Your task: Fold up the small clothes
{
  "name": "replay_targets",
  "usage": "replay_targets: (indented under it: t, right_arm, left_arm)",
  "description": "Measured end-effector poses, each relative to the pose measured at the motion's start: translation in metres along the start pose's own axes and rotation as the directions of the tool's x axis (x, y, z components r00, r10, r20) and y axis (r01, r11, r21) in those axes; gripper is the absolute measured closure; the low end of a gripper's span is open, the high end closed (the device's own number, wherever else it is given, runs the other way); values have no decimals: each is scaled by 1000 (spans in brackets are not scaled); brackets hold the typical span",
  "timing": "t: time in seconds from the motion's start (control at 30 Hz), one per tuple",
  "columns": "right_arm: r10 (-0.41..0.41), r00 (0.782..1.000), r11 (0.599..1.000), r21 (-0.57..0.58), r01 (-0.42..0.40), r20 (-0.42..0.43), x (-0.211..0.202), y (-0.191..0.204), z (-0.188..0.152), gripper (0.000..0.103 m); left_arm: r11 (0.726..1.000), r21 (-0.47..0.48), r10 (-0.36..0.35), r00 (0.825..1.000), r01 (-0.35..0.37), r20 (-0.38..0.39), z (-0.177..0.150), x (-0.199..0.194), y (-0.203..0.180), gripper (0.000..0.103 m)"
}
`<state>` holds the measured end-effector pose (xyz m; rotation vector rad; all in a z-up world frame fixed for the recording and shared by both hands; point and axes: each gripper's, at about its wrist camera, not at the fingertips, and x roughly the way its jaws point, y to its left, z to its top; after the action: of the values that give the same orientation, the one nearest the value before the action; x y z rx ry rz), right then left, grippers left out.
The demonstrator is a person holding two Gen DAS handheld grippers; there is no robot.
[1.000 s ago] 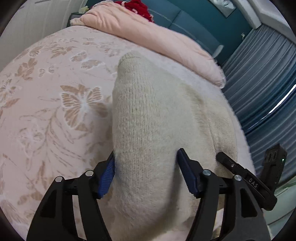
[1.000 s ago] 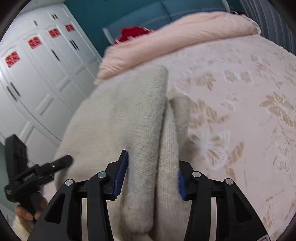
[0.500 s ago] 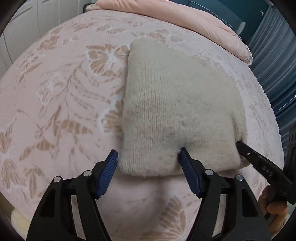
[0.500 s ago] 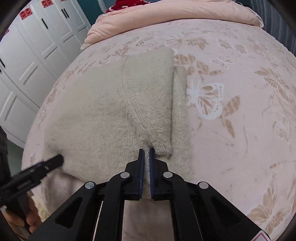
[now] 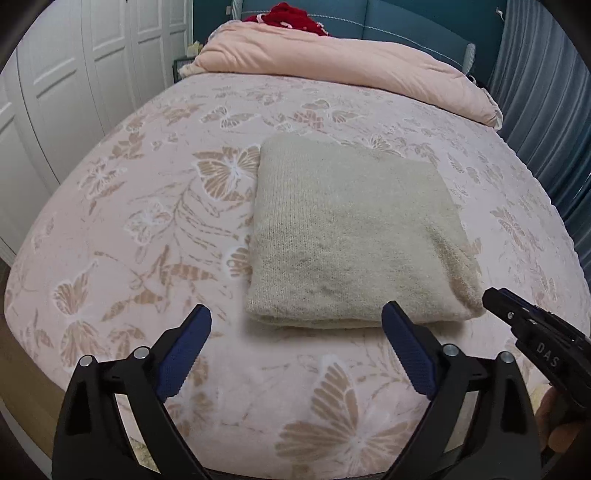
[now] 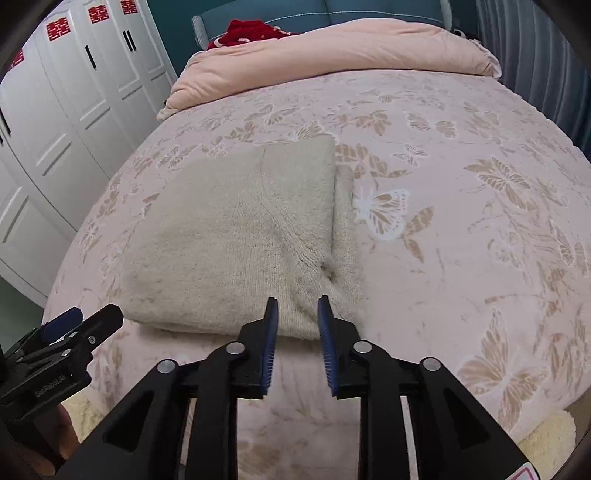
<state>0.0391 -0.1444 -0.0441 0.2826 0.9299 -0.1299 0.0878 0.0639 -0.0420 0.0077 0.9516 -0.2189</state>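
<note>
Cream knit sweater folded flat, lying on bedspread.

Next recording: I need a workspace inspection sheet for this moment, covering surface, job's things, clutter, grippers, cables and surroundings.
Surface: bed cover, pink with a butterfly print.
Job's things: one cream sweater, folded into a block, lying flat on the cover.
Clutter: pink duvet bunched at the far end, something red behind it.
Grippers: left gripper wide open, clear of the sweater; right gripper partly open, nothing pinched; both have just been opening.
Cables: nothing seen.
Surroundings: white wardrobe, blue headboard, grey-blue curtain.
</note>
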Motion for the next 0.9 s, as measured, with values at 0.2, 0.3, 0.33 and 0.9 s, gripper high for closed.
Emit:
replay_targets:
  t: [0.2, 0.3, 0.33, 0.9]
  right_arm:
    - [-103, 993, 995, 13, 102, 61, -31, -7, -34, 46]
    - [-124, 989, 992, 2, 124, 85, -42, -6, -46, 38]
    - [-123, 988, 992, 9, 122, 90, -45, -7, -49, 36]
    - [-133, 987, 991, 11, 133, 93, -69, -2, -77, 30]
  left_arm:
    - [999, 51, 16, 999, -18, 39, -12, -24, -21, 7]
    - [996, 84, 33, 999, -36, 43, -22, -31, -30, 6]
    - [995, 92, 40, 998, -44, 43, -25, -32, -32, 6]
    - [984, 89, 149, 985, -157, 90, -61, -58, -50, 6]
